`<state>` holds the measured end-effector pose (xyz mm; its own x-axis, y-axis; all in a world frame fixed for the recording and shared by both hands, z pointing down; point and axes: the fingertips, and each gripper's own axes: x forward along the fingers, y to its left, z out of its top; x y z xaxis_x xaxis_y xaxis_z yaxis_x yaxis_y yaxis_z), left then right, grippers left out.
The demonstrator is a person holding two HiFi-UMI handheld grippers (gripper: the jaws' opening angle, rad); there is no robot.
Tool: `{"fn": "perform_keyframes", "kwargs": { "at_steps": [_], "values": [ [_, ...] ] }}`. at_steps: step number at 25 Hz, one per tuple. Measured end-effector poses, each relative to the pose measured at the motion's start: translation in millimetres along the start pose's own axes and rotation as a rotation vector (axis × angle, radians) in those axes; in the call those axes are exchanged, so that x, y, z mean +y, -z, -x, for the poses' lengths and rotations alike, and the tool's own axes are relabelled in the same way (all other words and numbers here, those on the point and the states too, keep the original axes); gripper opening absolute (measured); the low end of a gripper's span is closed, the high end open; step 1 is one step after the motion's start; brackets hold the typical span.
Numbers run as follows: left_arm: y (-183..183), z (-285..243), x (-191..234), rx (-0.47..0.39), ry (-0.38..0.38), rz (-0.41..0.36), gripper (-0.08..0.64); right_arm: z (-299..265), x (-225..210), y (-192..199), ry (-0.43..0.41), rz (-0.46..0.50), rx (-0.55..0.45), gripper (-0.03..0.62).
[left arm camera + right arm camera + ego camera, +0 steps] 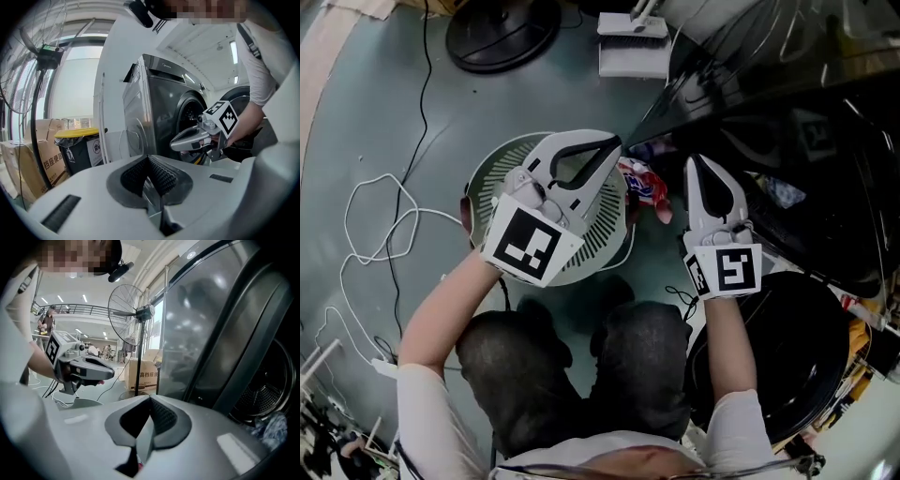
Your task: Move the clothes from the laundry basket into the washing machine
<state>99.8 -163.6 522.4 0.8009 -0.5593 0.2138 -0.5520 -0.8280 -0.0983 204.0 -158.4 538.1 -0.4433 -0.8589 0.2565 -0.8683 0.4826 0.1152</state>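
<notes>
- Grey-green floor [356, 112] under me, with a white cable [390, 175] looped across it.
- 1 standing fan [136, 312] nearby, cardboard boxes [143, 373] behind its pole.
- Yellow-lidded bin [77, 143] beside a white wall [115, 61].
- Strip lights [233, 47] glow overhead.

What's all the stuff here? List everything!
washing machine: one, dark grey, on the right
laundry basket: one, white, on the floor, middle
cloth: one, red, white and blue, at the basket's edge nearest the washing machine
clothes: count unclear, bluish, inside the washing machine
fan: one, black, standing beyond the basket
cardboard boxes: at least two, brown, near the fan
bin: one, dark with yellow lid, beside the boxes
cables: at least two, white and black, on the floor at left
left tongs: one, white, shut, over the basket
right tongs: one, white, shut, between basket and washing machine
</notes>
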Motion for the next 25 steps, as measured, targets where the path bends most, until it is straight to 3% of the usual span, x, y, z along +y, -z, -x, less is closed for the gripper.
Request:
{"fn": "perform_keyframes", "kwargs": {
  "at_steps": [5,12,18,25],
  "values": [
    [7,12,-3,0.033,-0.011,0.093,0.006,3,14,-2,0.000,-0.051,0.017,0.011],
    [-22,46,-3,0.074,-0.064,0.121,0.006,24,34,-29,-0.006,-0.075,0.065,0.011],
    [-79,85,-16,0.102,-0.074,0.161,0.006,53,53,-88,-0.014,-0.058,0.089,0.011],
    [-177,130,-19,0.114,-0.122,0.213,0.006,101,48,-189,0.027,-0.108,0.087,0.011]
  ]
}}
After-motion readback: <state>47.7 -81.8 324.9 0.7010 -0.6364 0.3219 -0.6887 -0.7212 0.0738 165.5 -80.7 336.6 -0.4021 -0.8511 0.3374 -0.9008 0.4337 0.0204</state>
